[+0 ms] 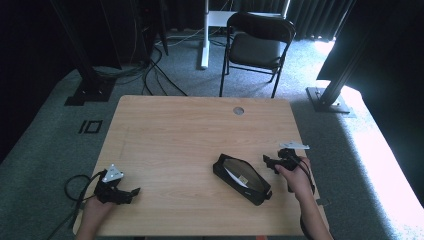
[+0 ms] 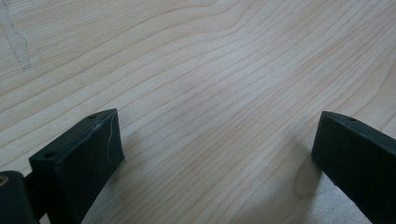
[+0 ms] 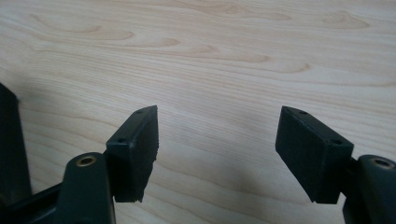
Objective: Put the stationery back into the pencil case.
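Note:
A black zip pouch (image 1: 242,179) lies open on the wooden table (image 1: 200,130), right of centre, with something pale inside it. My right gripper (image 1: 270,161) sits just to its right, held by a hand, jaws wide apart with bare wood between them (image 3: 217,140). A dark edge of the pouch (image 3: 9,140) shows at the left of the right gripper view. My left gripper (image 1: 131,193) rests near the front left corner, jaws spread over plain wood (image 2: 217,154), holding nothing.
A round grommet hole (image 1: 238,110) sits near the table's far edge. Behind the table stand a black folding chair (image 1: 257,45) and a white desk leg (image 1: 204,35). Dark frame posts (image 1: 85,60) and cables (image 1: 150,75) lie on the grey carpet.

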Motion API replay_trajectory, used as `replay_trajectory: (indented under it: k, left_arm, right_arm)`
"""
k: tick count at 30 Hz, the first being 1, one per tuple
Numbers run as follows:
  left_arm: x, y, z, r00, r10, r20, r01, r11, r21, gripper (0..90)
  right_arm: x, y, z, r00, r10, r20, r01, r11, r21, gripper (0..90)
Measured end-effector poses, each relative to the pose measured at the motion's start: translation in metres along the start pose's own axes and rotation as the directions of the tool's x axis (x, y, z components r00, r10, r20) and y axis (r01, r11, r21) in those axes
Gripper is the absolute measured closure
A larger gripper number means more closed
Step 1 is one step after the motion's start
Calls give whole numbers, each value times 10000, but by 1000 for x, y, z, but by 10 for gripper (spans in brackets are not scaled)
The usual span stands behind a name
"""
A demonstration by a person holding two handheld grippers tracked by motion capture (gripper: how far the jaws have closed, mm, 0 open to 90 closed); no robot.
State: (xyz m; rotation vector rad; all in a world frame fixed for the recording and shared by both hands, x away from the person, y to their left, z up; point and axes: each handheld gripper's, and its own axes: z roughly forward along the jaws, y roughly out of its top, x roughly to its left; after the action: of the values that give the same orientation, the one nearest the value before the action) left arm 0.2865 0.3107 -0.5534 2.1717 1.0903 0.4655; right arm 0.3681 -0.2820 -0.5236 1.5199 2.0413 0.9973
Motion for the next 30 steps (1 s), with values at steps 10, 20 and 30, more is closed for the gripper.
replay_trajectory:
  k: [10,20,30]
  left_arm:
    - [0,0,0,10000,-3,0,3,10000,0,22]
    - [0,0,0,10000,-4,0,4,10000,-2,22]
    - [0,0,0,10000,-1,-2,1,10000,-2,22]
  right_arm:
    - [-5,-17,-1,9974,255,674,-273,9993,258,293]
    - [-12,-34,-5,9946,414,952,-459,9979,447,287]
    - [-11,-48,-13,9908,342,1307,-393,9986,365,282]
